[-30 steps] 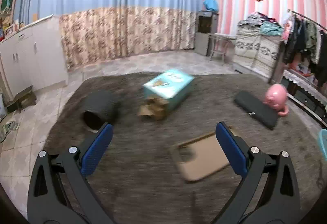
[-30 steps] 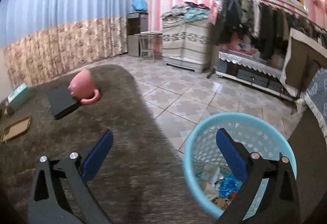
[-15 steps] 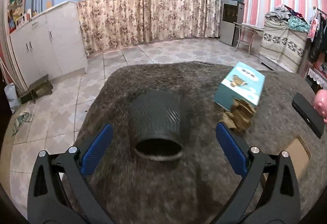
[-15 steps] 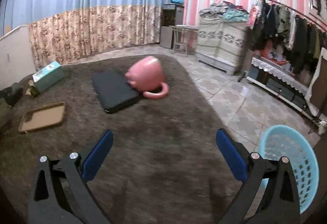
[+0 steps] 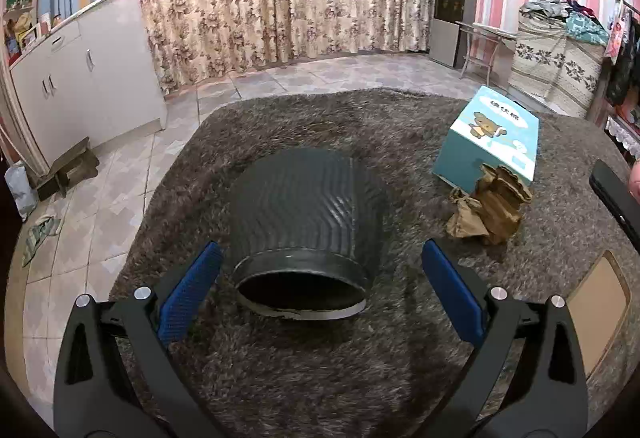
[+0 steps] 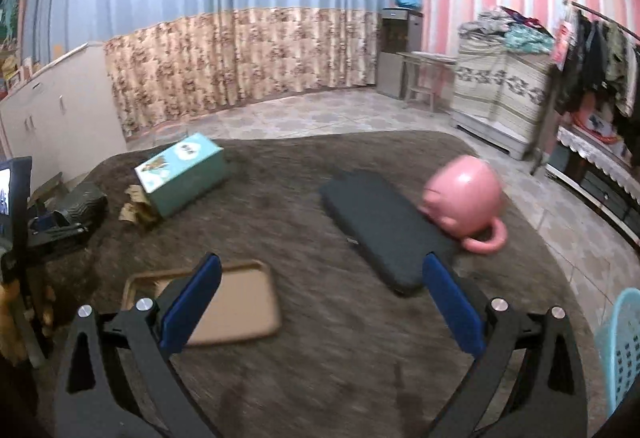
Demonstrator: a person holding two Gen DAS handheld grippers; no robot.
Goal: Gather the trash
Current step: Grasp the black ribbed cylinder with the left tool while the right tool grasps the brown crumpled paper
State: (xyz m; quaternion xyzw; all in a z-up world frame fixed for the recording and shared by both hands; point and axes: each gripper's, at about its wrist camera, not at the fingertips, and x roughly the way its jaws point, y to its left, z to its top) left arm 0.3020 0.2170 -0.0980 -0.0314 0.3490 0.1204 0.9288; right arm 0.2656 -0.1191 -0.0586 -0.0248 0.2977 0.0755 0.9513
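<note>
Soft brown carpet (image 5: 320,378) covers the middle of the room, with floor tiles around it and flowery curtains at the back. On the carpet lies a dark ribbed cup (image 5: 302,222), tipped on its side, with its open mouth facing the left gripper (image 5: 320,294). This gripper's jaws are spread wide, one blue pad on each side of the cup's mouth, not touching it. A crumpled brown paper (image 5: 488,208) sits right against a teal box (image 5: 490,136) with a bear picture. The right gripper (image 6: 320,302) holds nothing and its jaws are wide apart too. Near it lie a flat brown tray (image 6: 236,306), a long black pad (image 6: 384,226) and a pink mug (image 6: 466,200) tipped over beside the pad. A blue basket (image 6: 620,346) stands at the right edge on the tiles.
</note>
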